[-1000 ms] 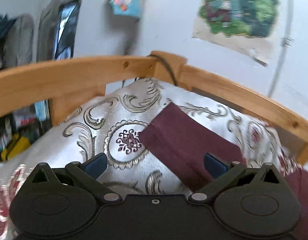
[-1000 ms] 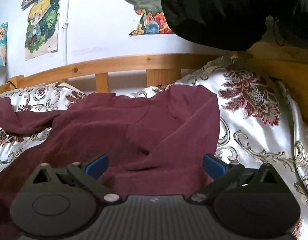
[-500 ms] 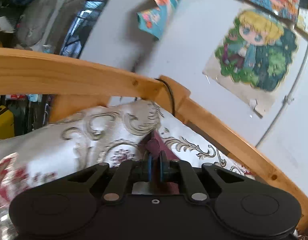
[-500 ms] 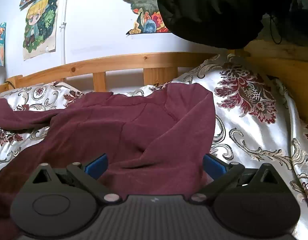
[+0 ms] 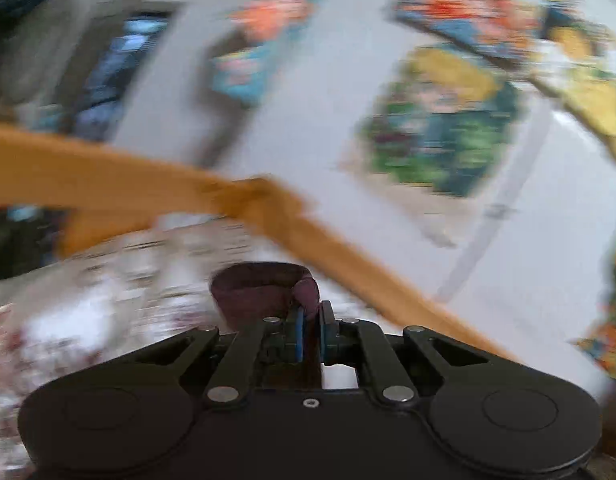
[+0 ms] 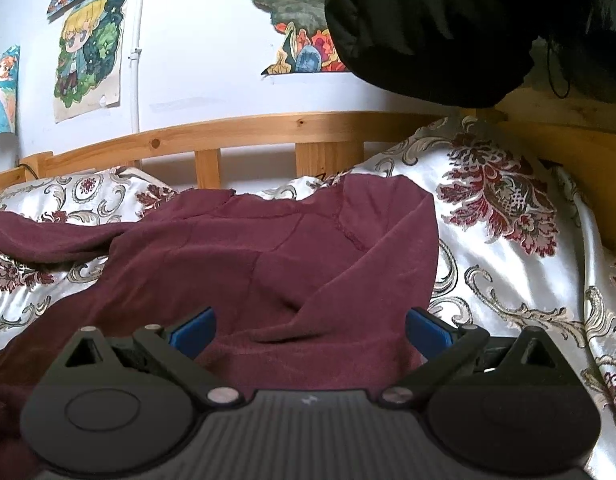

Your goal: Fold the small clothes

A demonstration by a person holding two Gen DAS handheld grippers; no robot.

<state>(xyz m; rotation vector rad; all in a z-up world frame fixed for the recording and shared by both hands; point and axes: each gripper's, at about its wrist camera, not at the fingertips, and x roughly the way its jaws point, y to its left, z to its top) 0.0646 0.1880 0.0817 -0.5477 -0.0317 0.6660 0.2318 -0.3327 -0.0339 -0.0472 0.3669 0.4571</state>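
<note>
The step in hand looked like the first fold: the left claw (image 5: 310, 330) was pinching a sleeve (image 5: 263, 290) of the maroon top (image 6: 243, 264), lifted near the bed's wooden rail (image 5: 340, 256), the view blurred. The top lay spread on the bed (image 6: 508, 248), toward its head rail. The right claw (image 6: 310, 330) hovered low over the hem, spread wide, touching nothing. Next, the sleeve probably needed carrying inward across the body.

One maroon garment (image 6: 267, 264), two tools, five wall pictures.
</note>
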